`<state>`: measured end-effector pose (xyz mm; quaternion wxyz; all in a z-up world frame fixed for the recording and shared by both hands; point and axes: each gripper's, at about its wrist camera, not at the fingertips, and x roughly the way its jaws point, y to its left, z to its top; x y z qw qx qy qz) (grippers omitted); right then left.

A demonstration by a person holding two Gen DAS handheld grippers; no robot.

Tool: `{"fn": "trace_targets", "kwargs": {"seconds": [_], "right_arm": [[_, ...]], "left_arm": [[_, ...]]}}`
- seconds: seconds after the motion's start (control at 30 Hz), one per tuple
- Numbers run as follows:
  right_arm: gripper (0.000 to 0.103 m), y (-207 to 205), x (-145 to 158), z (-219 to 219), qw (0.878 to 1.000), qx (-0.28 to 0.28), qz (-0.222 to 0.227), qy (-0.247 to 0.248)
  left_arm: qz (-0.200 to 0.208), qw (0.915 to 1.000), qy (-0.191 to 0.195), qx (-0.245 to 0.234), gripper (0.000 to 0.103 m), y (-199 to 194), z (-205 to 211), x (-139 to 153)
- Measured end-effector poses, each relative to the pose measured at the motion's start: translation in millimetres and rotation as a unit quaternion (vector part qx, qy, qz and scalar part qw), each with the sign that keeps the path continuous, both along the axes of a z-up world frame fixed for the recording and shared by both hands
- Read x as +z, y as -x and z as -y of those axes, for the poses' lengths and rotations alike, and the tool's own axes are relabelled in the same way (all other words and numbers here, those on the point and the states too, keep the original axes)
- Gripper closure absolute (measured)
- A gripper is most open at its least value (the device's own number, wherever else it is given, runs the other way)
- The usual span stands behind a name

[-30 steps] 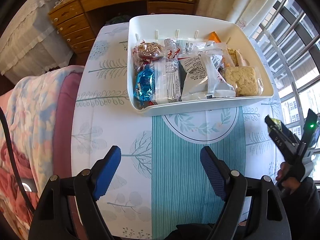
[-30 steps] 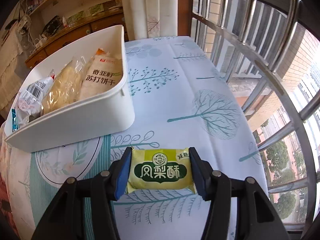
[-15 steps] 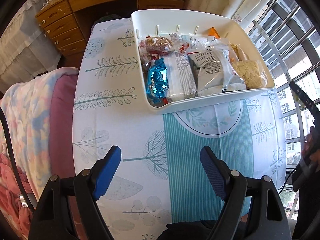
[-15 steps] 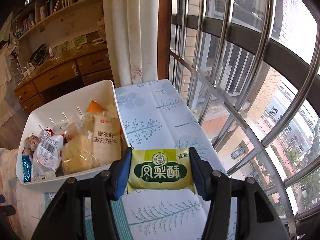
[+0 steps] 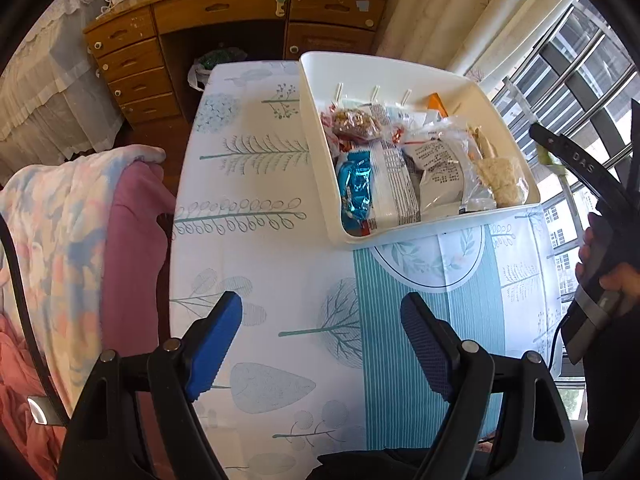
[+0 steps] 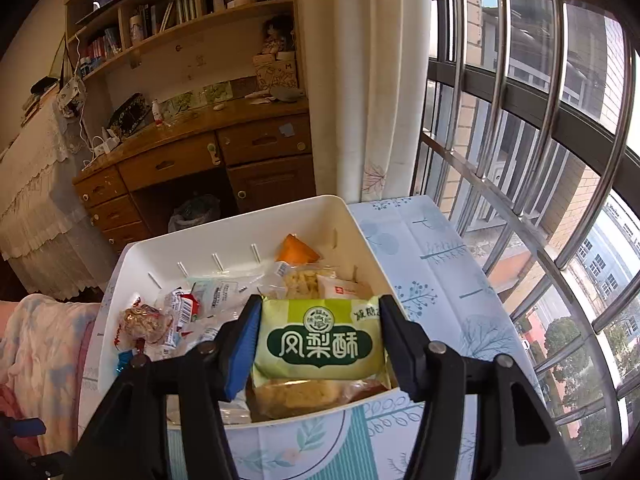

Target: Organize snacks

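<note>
Since a second ago my right gripper [image 6: 318, 336] has lifted the green pineapple-cake packet [image 6: 320, 344] off the tablecloth [image 6: 432, 280] and now holds it over the near right part of the white bin [image 6: 240, 232]. Its jaws have just been easing wider, yet the packet sits between the pads and I cannot tell whether they press it. My left gripper [image 5: 320, 344] hangs apart and empty over the tablecloth, nearer than the bin.
</note>
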<state>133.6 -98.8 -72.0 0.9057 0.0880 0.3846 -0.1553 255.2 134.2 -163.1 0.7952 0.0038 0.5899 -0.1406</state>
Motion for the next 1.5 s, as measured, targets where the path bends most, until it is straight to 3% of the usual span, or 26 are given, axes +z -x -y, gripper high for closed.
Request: {"fn": "trace_targets", "kwargs": {"seconds": [0.17,0.27,0.37,0.57,0.67,0.77,0.9,1.03,1.13,1.33,1.5], "right_arm": [[0.027,-2.6,14.0,-6.5,0.999,0.0,0.002,-0.054],[0.023,5.3,21.9,-11.6,0.996,0.01,-0.004,-0.083],[0.014,18.8,26.0,-17.8,0.996,0.004,-0.009,-0.085],[0.008,63.1,27.2,-35.4,0.994,-0.011,-0.029,-0.103],[0.007,84.7,31.1,-45.5,0.994,-0.008,-0.055,-0.095],[0.007,109.9,39.5,-52.1,0.991,0.018,-0.075,-0.112],[0.006,140.8,55.9,-57.2,0.986,0.058,-0.104,-0.12],[0.005,175.0,72.9,-56.2,0.975,0.081,-0.122,-0.167],[0.005,199.3,84.9,-58.2,0.974,0.102,-0.132,-0.156],[0.005,232.8,98.5,-61.3,0.961,0.171,-0.161,-0.147],[0.005,255.9,119.6,-62.2,0.972,0.175,-0.122,-0.101]], "left_arm": [[0.012,0.9998,0.001,0.013,0.022,8.4,-6.7,22.0],[0.032,0.9993,0.012,0.018,0.022,16.7,-11.7,37.7],[0.05,0.9983,0.024,0.017,0.022,25.8,-17.2,46.5],[0.057,0.9974,0.042,0.012,0.022,50.5,-33.5,58.7],[0.061,0.9974,0.036,0.011,0.022,65.3,-40.1,71.5],[0.074,0.996,0.043,0.024,0.01,85.4,-44.3,89.5],[0.092,0.9942,0.051,0.021,0.003,116.9,-31.9,113.4],[0.095,0.9938,0.058,0.008,0.002,145.7,-10.6,127.8],[0.086,0.9942,0.064,-0.002,0.001,164.1,8.1,134.9],[0.108,0.9927,0.053,0.011,0.001,193.3,39.6,145.6],[0.13,0.9897,0.038,0.046,0.001,207.8,58.6,149.4]]}}
